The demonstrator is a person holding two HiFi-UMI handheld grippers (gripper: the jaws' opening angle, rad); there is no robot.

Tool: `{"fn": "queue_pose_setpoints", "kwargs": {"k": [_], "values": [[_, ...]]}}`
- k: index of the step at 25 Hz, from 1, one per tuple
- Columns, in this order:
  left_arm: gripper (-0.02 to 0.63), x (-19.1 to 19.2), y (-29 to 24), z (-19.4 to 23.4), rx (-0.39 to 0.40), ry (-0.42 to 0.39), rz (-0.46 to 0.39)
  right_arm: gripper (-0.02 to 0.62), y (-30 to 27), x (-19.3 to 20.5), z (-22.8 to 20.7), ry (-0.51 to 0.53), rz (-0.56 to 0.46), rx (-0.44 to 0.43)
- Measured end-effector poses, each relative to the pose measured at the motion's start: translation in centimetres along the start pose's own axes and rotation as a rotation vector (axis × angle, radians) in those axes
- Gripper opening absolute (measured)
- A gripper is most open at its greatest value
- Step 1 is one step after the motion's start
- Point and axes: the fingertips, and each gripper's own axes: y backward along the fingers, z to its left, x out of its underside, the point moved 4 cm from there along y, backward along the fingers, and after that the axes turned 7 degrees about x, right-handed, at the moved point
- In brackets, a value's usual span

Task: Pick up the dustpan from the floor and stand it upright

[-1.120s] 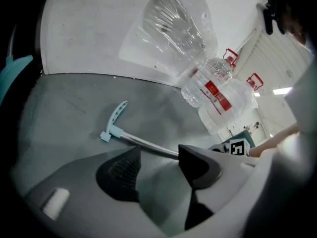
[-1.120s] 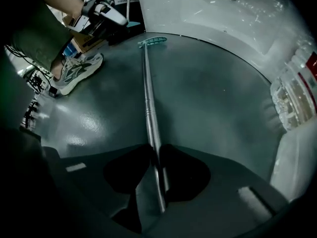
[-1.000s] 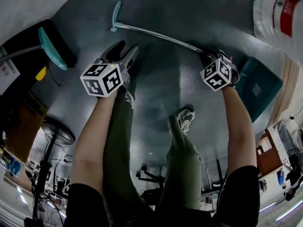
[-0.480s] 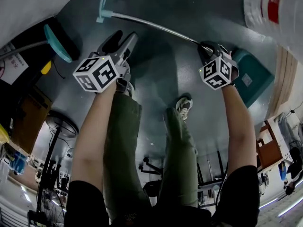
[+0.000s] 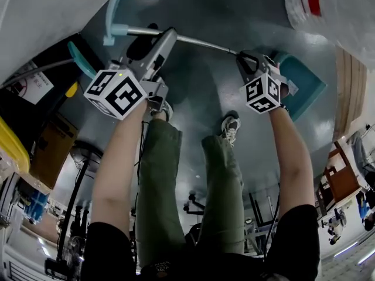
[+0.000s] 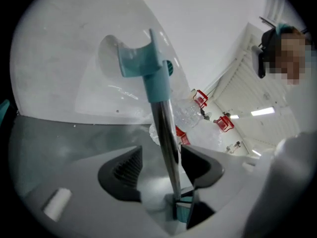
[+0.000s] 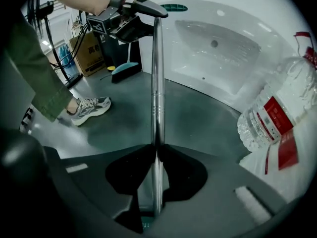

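The dustpan (image 5: 302,84) has come up since a second ago. Back then its long metal pole (image 5: 199,41) lay low across the floor (image 5: 199,98), and the teal grip (image 5: 111,19) at its end was down near the floor too. Now the pole is higher and sits just past both grippers. The teal pan part is at the right, low down and past the right gripper (image 5: 246,58). I cannot tell if it touches the floor.

The right gripper was already on the pole a second ago, near the pan end. Its jaws have just been closing, and they are now pressed tight on the pole from both sides.

A second ago the left gripper (image 5: 157,40) was away from the pole with nothing in it. Now it has come up to the pole, close to the teal grip. Its jaws have just been opening and are very wide apart. The pole runs between them, right by one jaw. There is a clear gap to the other jaw, so they are not squeezing it.

A big water bottle (image 5: 328,7) is at the top right, well away from the pan. The person's shoe (image 5: 229,124) is on the floor below the pole.
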Motion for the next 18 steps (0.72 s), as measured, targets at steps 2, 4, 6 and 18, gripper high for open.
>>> {"fn": "queue_pose_setpoints", "kwargs": {"k": [2,4,6,18], "values": [[0.269,-1.1,0.0,-1.4,0.023,-0.042,0.004,0.072,0.6,-0.7,0.0,-0.016,-0.006,0.008],[0.209,-2.1,-0.1,-3.2,0.061,-0.093,0.01,0.072,1.2,-1.3,-0.1,-0.033,-0.009,0.016],[0.151,-3.1,0.0,-4.9,0.091,-0.14,0.014,0.072,1.7,-2.0,-0.2,-0.049,-0.015,0.023],[0.14,-7.9,2.6,-10.3,0.183,-0.254,-0.013,0.1,6.9,-7.1,-1.6,-0.241,-0.064,0.041]]}}
